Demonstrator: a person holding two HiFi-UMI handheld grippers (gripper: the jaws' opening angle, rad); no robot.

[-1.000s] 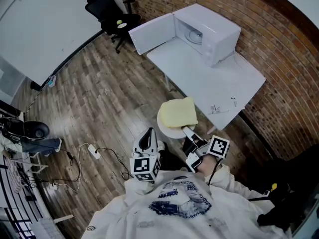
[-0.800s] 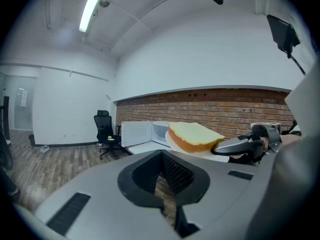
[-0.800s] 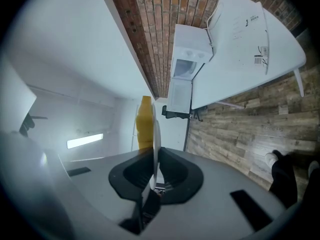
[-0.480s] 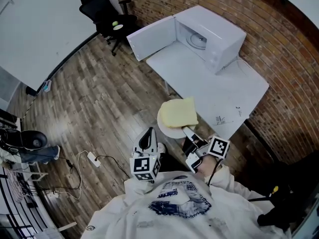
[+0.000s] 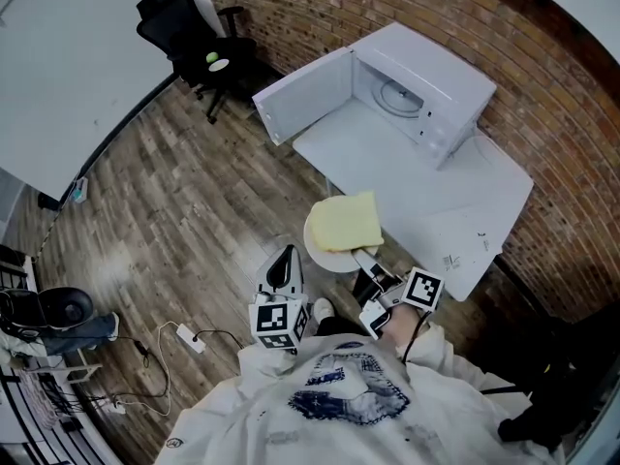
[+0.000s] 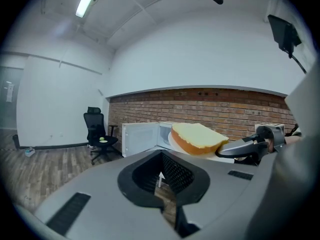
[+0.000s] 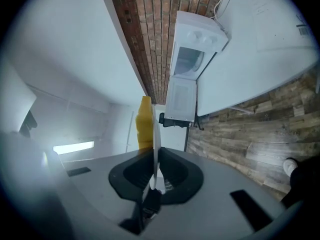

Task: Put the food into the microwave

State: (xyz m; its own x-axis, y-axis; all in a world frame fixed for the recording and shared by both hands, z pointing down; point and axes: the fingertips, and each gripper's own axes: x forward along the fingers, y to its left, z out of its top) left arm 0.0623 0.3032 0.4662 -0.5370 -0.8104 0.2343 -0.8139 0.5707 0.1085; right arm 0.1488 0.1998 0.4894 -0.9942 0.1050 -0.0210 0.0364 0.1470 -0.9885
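The right gripper is gripping the near rim of a white plate, and in the right gripper view the rim is showing edge-on, pinched between the closed fingers. The food, a thick yellow slice with a browner side, is lying on the plate. The plate is hanging in the air above the wooden floor, just beside the near edge of the white surface. The microwave is standing at the far side of that surface, against the brick wall, with its door standing wide open. The food is sitting well apart from the microwave. The left gripper is hanging just left of the plate, its fingers resting together with nothing between them. A black office chair is standing farther off on the floor.
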